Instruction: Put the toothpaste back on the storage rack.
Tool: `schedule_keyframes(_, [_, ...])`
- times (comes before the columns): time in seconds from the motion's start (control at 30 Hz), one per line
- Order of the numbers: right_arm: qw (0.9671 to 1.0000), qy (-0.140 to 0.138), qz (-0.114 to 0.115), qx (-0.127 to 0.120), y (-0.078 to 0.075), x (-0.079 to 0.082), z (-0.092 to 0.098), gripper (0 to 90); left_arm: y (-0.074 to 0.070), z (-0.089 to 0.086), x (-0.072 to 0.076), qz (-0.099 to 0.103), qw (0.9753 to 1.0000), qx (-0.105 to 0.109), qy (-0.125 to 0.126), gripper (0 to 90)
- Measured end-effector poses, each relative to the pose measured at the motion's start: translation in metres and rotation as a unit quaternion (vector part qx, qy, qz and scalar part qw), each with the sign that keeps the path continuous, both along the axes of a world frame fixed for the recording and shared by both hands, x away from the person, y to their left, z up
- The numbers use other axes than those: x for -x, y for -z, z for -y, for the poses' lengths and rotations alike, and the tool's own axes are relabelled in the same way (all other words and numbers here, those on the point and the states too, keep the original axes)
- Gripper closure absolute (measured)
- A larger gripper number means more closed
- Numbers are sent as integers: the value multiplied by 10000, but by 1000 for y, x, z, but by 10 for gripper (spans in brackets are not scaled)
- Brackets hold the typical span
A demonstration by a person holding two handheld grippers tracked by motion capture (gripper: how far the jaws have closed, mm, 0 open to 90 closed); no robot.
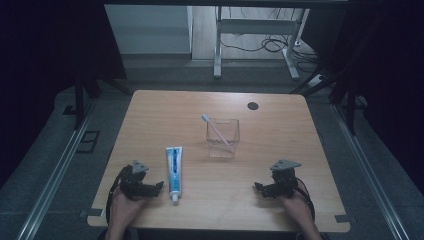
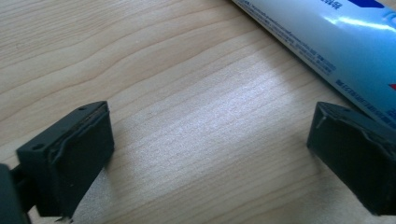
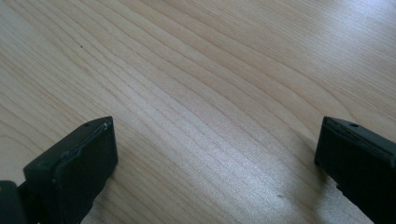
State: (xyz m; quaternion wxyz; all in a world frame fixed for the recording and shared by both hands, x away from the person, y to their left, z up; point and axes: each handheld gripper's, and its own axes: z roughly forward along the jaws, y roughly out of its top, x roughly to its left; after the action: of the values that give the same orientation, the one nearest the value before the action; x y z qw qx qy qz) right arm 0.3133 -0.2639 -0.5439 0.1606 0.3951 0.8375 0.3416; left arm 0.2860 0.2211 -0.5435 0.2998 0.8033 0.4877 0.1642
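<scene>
A white and blue toothpaste tube (image 1: 174,170) lies on the wooden table (image 1: 150,120), cap toward the near edge. A clear plastic cup (image 1: 223,138) stands mid-table with a pink toothbrush (image 1: 216,129) leaning in it, head up to the left. My left gripper (image 1: 159,186) rests near the front left, just left of the tube's cap, open with bare wood between its jaws. In the left gripper view (image 2: 210,154) the tube (image 2: 327,37) runs across the upper right, close to the right jaw. My right gripper (image 1: 257,187) rests at the front right, open over bare table (image 3: 215,158).
A dark round hole (image 1: 253,105) sits in the table near the far edge. Beyond the table stand a white desk frame (image 1: 260,30) and loose cables on the floor. Dark curtains flank both sides.
</scene>
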Motion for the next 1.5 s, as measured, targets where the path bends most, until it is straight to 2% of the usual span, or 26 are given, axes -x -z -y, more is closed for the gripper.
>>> schedule_keyframes(0.33, [10000,8,1,3,0,0,0,0,-3,3,-1,-48,10000,-4,80,64])
schedule_keyframes(0.5, [10000,8,1,3,0,0,0,0,-6,3,-1,-49,9999,76,131,132])
schedule_keyframes(0.63, [10000,10,2,3,0,0,0,0,-11,3,-1,8,9998,140,157,149])
schedule_keyframes(0.83, [10000,3,3,9,0,0,0,0,-21,3,-3,69,9987,453,230,223])
schedule_keyframes(0.93, [10000,6,5,8,0,0,0,0,-27,5,-5,52,9979,569,293,287])
schedule_keyframes(1.07, [10000,3,3,9,0,0,0,0,-34,9,-9,62,9976,553,415,369])
schedule_keyframes(1.13, [10000,2,4,9,0,0,0,0,-39,13,-11,33,9973,600,410,446])
schedule_keyframes(1.27, [10000,2,5,9,0,0,0,0,-46,25,-14,37,9956,678,653,569])
schedule_keyframes(1.4, [10000,2,4,10,0,0,0,0,-48,40,-17,-22,9939,649,887,670])
schedule_keyframes(1.5, [10000,4,7,10,0,0,0,0,-49,51,-19,-72,9918,620,1117,735])
